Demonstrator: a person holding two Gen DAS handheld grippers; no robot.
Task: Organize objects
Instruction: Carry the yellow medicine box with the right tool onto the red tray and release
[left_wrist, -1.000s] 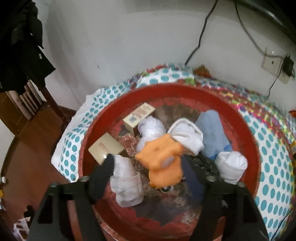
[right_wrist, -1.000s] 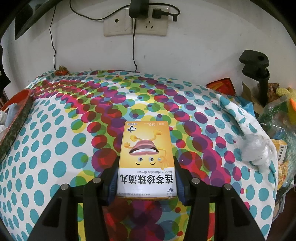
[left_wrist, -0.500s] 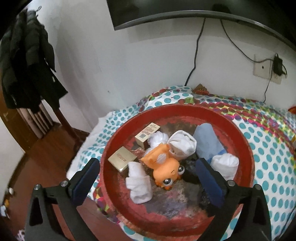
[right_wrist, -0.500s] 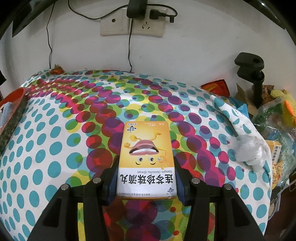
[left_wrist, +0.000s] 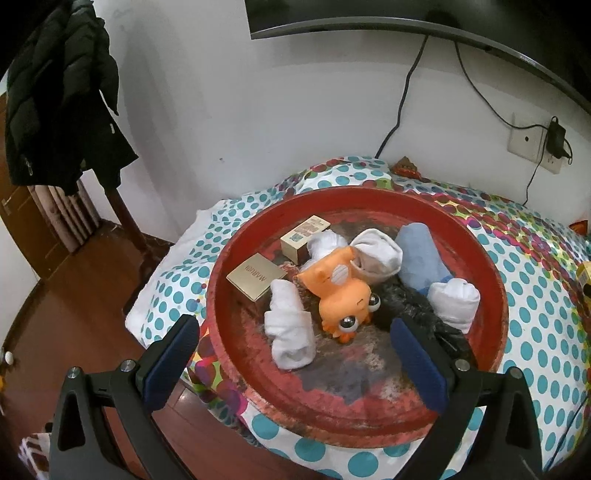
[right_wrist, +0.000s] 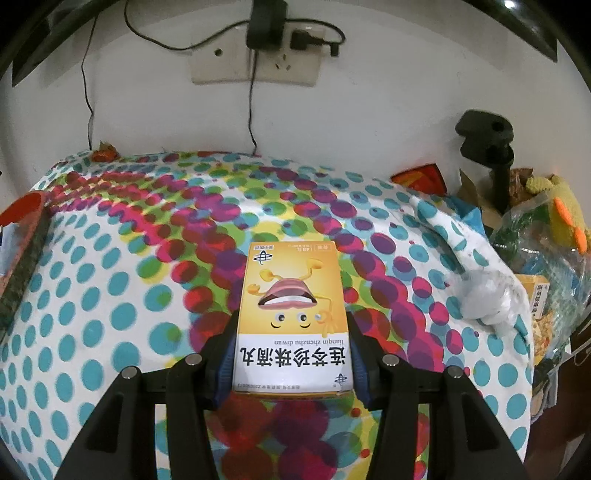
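Red tray (left_wrist: 495, 266) held orange toy (left_wrist: 341, 291), rolled socks (left_wrist: 290, 332), two boxes (left_wrist: 256, 277).
Left gripper (left_wrist: 295, 356) jaws spread above tray; right gripper (right_wrist: 291, 350) jaws pinched yellow box (right_wrist: 291, 317) over dotted counter (right_wrist: 110, 266).

Left tool (left_wrist: 293, 360): both fingers spread wide apart, blue pads (left_wrist: 171, 363) facing inward, nothing between them. It is raised above the near rim of the red tray (left_wrist: 496, 317) and tilted down toward it, touching nothing.

Right tool (right_wrist: 291, 354): fingers drawn in, blue pads (right_wrist: 225, 360) pressed against the two long sides of the yellow box (right_wrist: 291, 317). The box lies flat between them and projects forward past the fingertips.
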